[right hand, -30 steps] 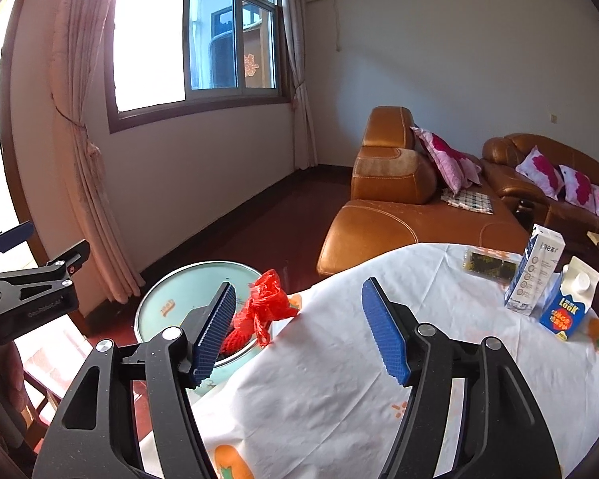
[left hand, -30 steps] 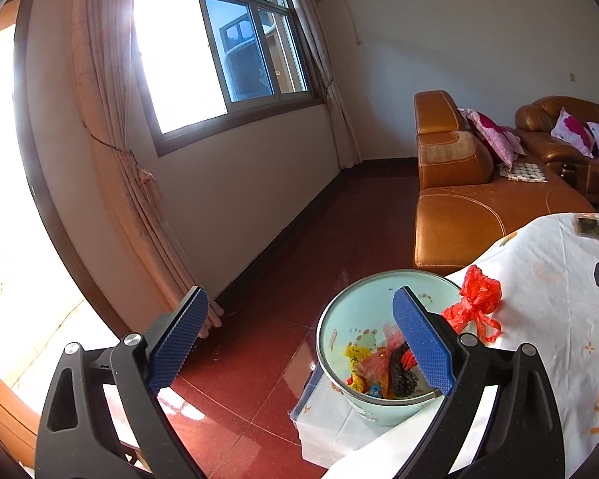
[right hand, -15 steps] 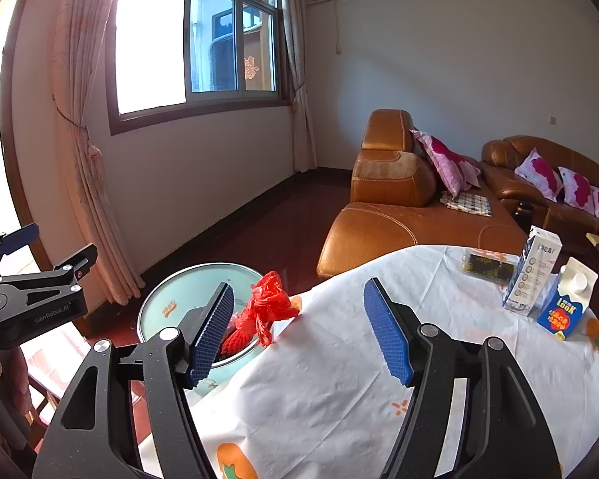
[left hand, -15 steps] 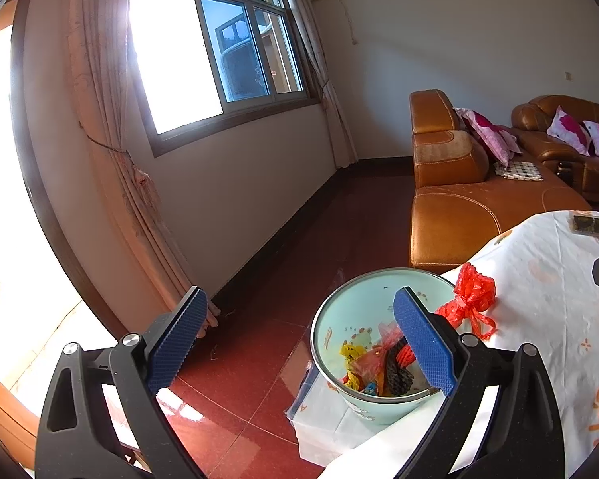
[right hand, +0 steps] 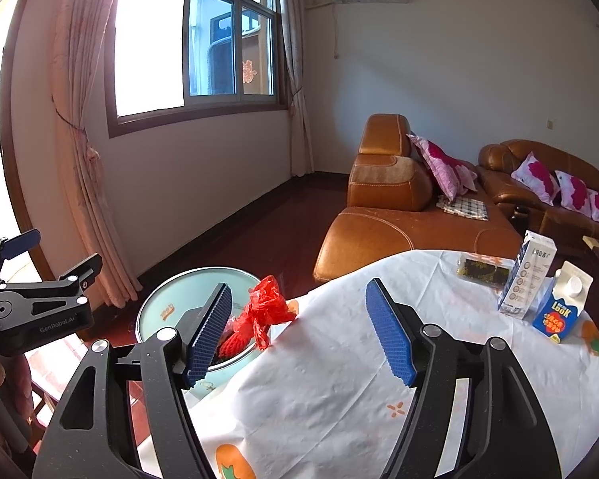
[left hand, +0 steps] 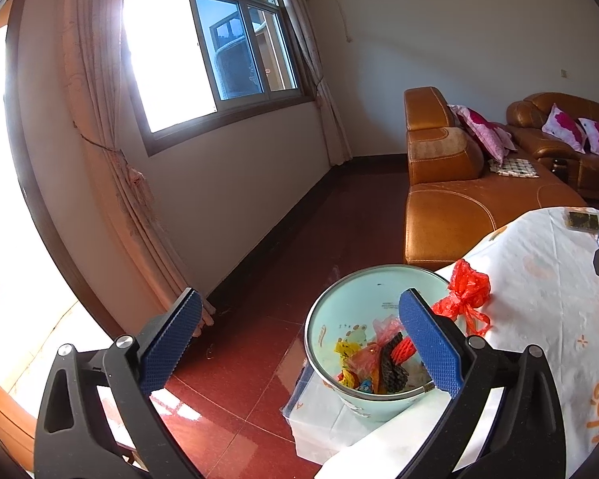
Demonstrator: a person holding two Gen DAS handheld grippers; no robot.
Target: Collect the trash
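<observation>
A light green trash bin [left hand: 341,321] stands on the floor beside the table; it also shows in the right wrist view [right hand: 167,299]. Several coloured wrappers [left hand: 373,363] lie inside it. A crumpled red plastic bag [left hand: 465,291] sits on the table edge next to the bin, also in the right wrist view [right hand: 265,305]. My left gripper [left hand: 299,345] is open and empty, held above the floor left of the bin. My right gripper [right hand: 299,329] is open and empty above the table, just right of the red bag.
A white patterned tablecloth [right hand: 339,391] covers the table. Two cartons [right hand: 529,275] [right hand: 561,307] and a dark snack packet [right hand: 481,269] stand at its far right. An orange leather sofa [right hand: 395,219] lies beyond. Red tile floor [left hand: 235,359] spreads left of the bin.
Both grippers have shifted slightly; the bin and red bag sit a little lower and nearer the centre in the left wrist view. Both stay open and empty.
</observation>
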